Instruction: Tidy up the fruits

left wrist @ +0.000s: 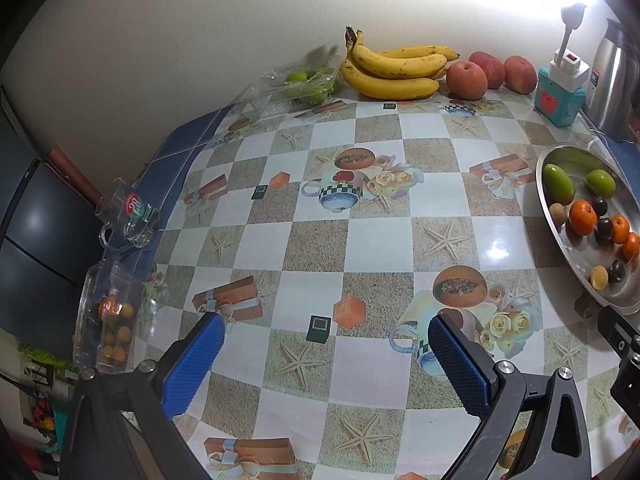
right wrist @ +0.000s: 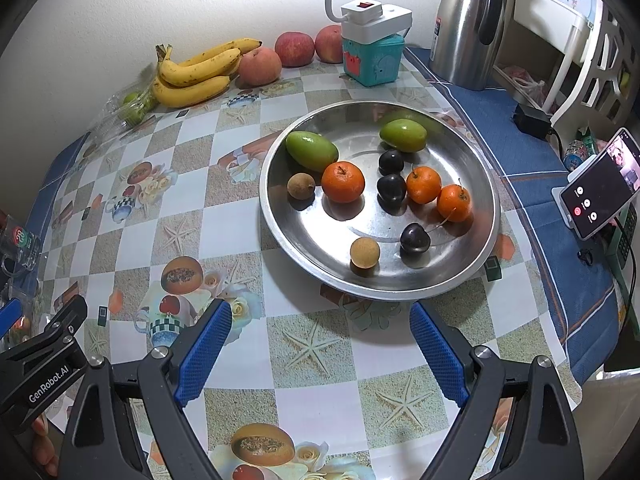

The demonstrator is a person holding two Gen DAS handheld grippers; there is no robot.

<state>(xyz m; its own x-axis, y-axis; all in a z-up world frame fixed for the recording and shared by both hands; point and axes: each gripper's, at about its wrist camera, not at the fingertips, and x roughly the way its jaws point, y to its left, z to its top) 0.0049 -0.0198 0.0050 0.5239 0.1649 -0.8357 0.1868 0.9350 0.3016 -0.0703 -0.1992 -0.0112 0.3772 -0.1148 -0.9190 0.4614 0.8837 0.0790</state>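
A steel plate holds two green fruits, three small oranges, three dark cherries and two brown longans. The plate also shows at the right of the left wrist view. My right gripper is open and empty just in front of the plate. My left gripper is open and empty above the checked tablecloth. Bananas and three apples lie by the wall. A clear box at the left edge holds small orange fruits.
A clear tray of green fruits sits left of the bananas. A glass mug stands at the left edge. A teal box with a power strip, a steel thermos and a phone on a stand are at the right.
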